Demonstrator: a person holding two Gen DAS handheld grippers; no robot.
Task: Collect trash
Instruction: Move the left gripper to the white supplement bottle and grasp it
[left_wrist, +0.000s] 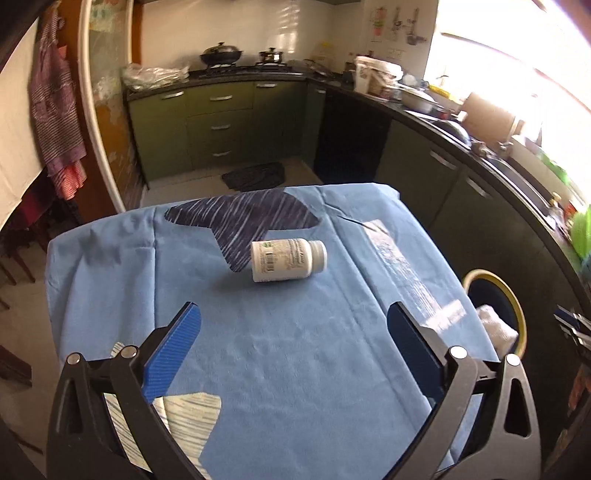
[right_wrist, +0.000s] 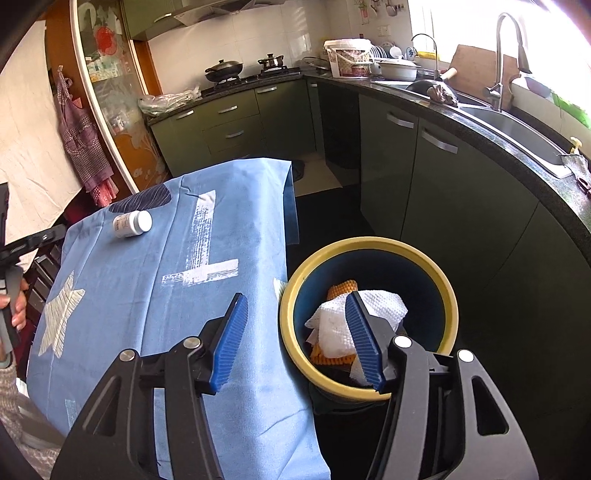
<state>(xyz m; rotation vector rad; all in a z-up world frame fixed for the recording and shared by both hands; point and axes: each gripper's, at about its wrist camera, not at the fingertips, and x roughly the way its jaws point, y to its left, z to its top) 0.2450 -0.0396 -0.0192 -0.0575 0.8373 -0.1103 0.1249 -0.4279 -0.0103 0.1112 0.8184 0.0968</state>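
Left wrist view: the left gripper (left_wrist: 293, 325) is spread wide and empty over the blue cloth (left_wrist: 258, 350). The bottle (left_wrist: 289, 259) lies on its side at 12 o'clock, cap toward 3. It looks light, rigid, smooth and likely to roll; best pinched across its labelled body.

Right wrist view: the right gripper (right_wrist: 295, 332) hangs parted, holding nothing, above the bin (right_wrist: 439, 284) with its paper towel (right_wrist: 384, 306); the bottle (right_wrist: 132, 223) sits at 10 o'clock.

A bottle (left_wrist: 289, 260) is lying on its side on the table (left_wrist: 295, 369). A bin (right_wrist: 369, 314) is standing just beside the table's right edge, with crumpled paper (right_wrist: 343, 325) lying in it.
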